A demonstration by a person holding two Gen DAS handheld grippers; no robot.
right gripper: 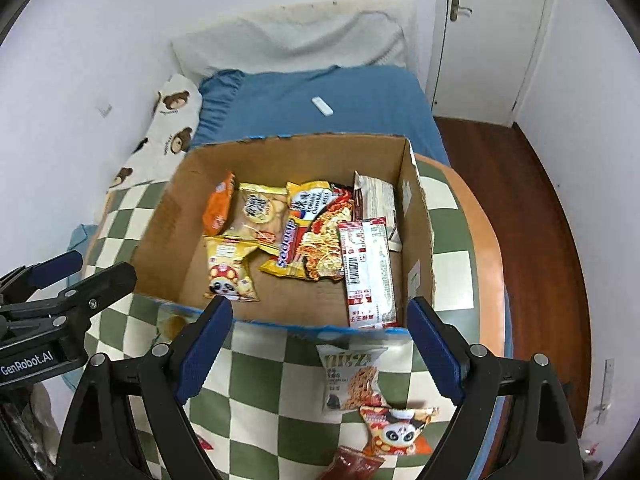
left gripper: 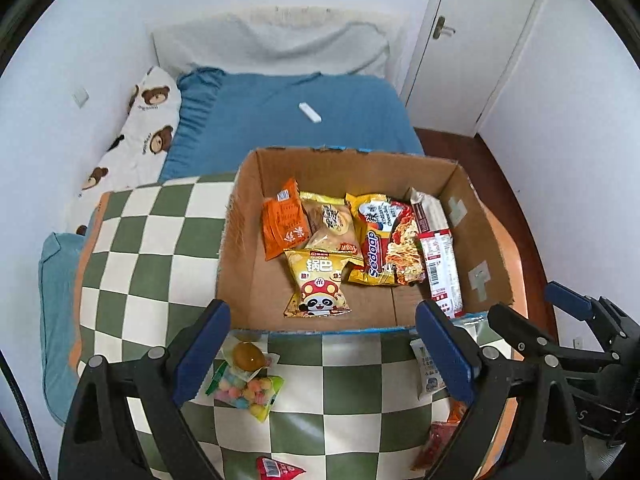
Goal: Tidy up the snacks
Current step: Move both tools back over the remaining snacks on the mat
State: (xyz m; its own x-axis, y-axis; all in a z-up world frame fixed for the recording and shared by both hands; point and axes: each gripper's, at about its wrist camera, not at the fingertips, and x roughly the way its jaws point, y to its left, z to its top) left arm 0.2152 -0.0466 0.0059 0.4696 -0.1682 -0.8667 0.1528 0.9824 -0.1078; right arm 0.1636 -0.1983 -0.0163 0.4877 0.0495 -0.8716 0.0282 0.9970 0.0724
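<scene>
Cardboard box [left gripper: 248, 264] on checkered cloth [left gripper: 152, 248], part-filled with snacks.
Contents: orange packet [left gripper: 282, 222], yellow panda packet [left gripper: 318, 282], Sedaap noodles [left gripper: 384, 240], long red-and-white packet [left gripper: 440, 268]. Outside, near front wall: candy bag [left gripper: 248, 390], noodle-snack packet [right gripper: 352, 376], red panda packet [right gripper: 396, 428]. Left gripper [left gripper: 320, 350] and right gripper [right gripper: 320, 346] both spread wide, holding nothing, poised before the box.

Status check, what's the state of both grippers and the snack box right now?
Left gripper open, empty. Right gripper open, empty. Cardboard box partly filled; candy bag and panda snack loose outside. Nothing blocking.
</scene>
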